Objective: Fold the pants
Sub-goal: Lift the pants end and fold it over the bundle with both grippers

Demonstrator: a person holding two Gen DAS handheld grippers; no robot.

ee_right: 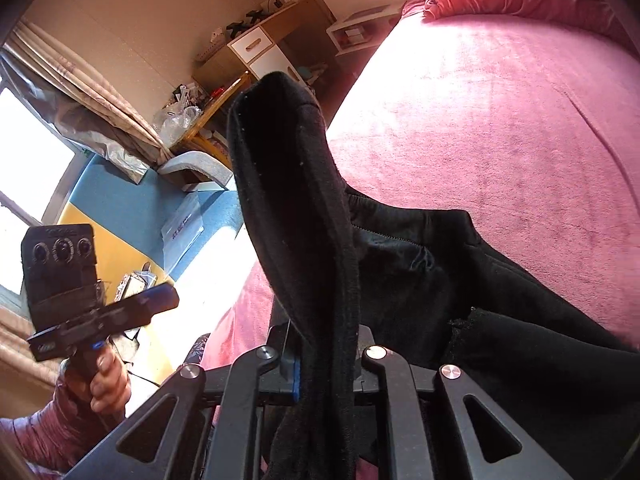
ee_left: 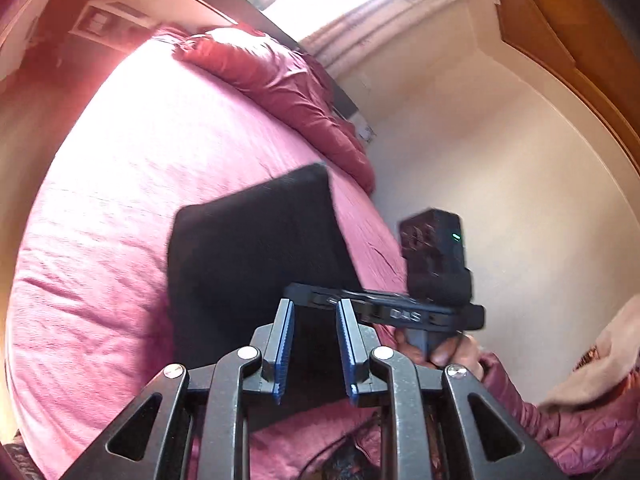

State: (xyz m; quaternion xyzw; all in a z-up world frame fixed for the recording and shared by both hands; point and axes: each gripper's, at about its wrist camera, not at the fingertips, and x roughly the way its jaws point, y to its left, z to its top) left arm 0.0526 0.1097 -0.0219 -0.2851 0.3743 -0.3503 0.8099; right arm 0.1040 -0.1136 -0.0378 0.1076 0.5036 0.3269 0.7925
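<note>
Our right gripper (ee_right: 326, 364) pinches soft black knit pants (ee_right: 400, 264), one fold rising upright. Our left gripper (ee_left: 314, 344) gapes, empty, above the pink bed (ee_left: 140, 168).

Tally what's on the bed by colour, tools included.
Black pants: 1
Red pillows: 1
Pink bedspread: 1
Black tools: 2, the left tool open and empty, the right tool shut on pants
Total: 5

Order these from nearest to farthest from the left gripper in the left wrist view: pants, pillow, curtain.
From the left gripper:
1. Pants, just ahead, on the bed.
2. Pillow, further up, at the bed's head.
3. Curtain, beyond it, by the window.
</note>
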